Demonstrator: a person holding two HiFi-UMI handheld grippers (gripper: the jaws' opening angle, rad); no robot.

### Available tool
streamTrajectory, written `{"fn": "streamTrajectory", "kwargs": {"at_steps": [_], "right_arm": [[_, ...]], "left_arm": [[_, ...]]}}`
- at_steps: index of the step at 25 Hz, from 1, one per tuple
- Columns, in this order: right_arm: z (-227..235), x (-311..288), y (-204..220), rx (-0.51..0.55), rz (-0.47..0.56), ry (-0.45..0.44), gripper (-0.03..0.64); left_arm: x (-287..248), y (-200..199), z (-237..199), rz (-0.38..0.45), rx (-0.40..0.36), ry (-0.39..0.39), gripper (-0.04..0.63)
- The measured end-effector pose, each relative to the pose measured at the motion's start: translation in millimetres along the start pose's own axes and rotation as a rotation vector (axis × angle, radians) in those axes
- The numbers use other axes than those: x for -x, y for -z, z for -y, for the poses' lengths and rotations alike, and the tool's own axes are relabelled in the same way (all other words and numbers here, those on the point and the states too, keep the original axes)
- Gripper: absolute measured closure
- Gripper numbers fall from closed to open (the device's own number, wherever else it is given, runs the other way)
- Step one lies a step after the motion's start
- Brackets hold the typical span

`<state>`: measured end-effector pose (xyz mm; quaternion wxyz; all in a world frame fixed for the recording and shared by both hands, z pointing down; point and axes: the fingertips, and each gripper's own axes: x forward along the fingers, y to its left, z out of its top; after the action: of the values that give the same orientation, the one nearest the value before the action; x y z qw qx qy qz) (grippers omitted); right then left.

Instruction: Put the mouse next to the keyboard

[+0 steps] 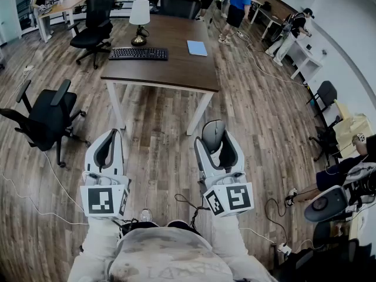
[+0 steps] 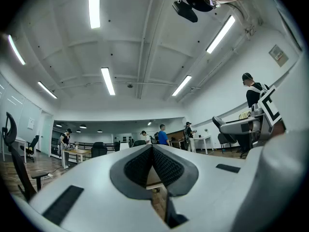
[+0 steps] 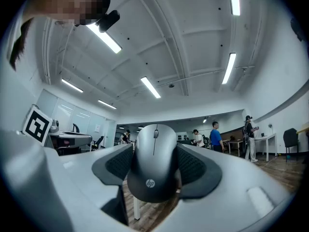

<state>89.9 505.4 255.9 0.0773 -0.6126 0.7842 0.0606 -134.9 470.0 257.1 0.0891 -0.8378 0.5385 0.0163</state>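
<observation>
Right gripper (image 1: 215, 145): jaws spread wide, pads clamped on both sides of a dark grey HP mouse (image 3: 153, 163). The mouse is held in the air above the wood floor (image 1: 264, 116), with its wheel end pointing away from the person.
Left gripper (image 1: 110, 141): jaws closed pad to pad, nothing between them.
Black keyboard (image 1: 138, 53): flat on the dark wooden table (image 1: 176, 69), towards its left side, well apart from the mouse.
Table lamp (image 1: 140, 17): upright, just behind the keyboard.
Blue flat item (image 1: 197, 47): on the table, right of the keyboard; a notebook or folder, unclear at this range.
Black office chair (image 1: 44, 119): on the floor, left of the table.
</observation>
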Motion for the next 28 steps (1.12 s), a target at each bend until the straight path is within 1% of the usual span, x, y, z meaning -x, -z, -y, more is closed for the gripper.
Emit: {"fn": "streamTrajectory", "kwargs": {"at_steps": [11,15,21,28], "right_arm": [[-12,-35,10,0.0,0.0,0.012,0.319],[-13,-53,19,-0.013,-0.002,0.031,0.319],[-20,-85,35,0.013,-0.012,0.059,0.318],[-29,-118,34,0.005,0.007,0.106,0.318]], "left_arm": [[-22,11,-30,-0.009,0.002,0.01,0.589],[-37,19,-45,-0.004,-0.009,0.017,0.589],[-58,31,-76,0.003,-0.013,0.028,0.589],[-82,31,-109,0.008,-0.024,0.055,0.589]]}}
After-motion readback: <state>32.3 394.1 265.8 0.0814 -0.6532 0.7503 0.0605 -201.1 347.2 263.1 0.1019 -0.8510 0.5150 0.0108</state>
